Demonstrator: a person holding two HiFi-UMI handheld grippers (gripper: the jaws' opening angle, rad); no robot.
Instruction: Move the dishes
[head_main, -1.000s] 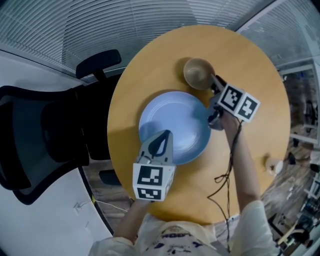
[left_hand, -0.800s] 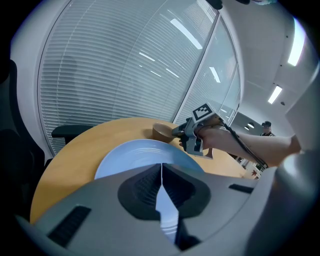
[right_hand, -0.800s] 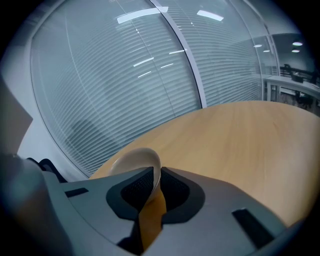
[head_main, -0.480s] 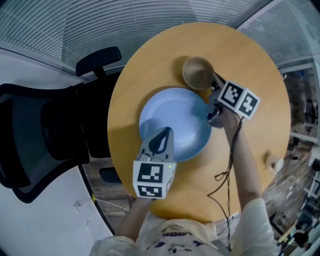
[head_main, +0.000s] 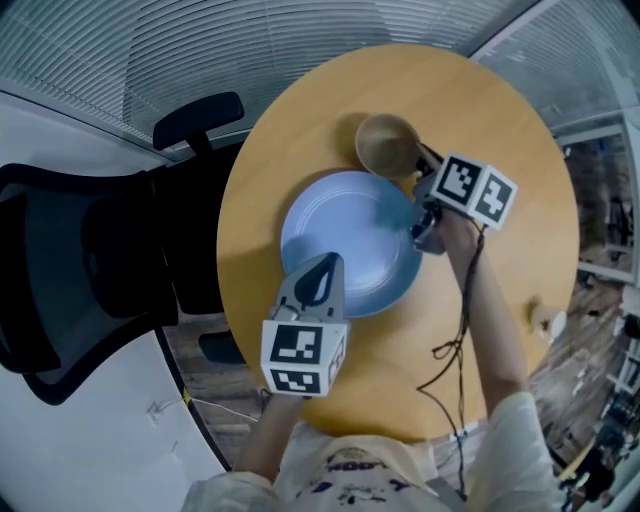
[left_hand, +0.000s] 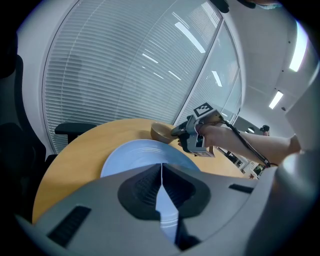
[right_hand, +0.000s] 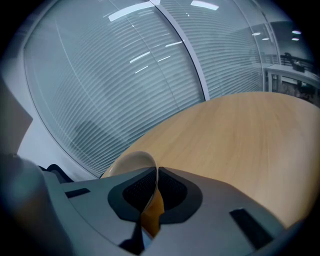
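Left claw (head_main: 322, 268) pinches the rim of the round pale-blue plate (head_main: 350, 225); right claw (head_main: 424, 160) grips the rim of the tan wooden bowl (head_main: 385, 143)

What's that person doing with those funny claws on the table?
A person is holding a claw tool in each hand over a round wooden table. The left claw is pinched on the rim of the blue plate, and the right claw grips the tan bowl by its rim. The bowl is just beyond the plate.

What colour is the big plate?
Light blue. The plate shows best in the head view.
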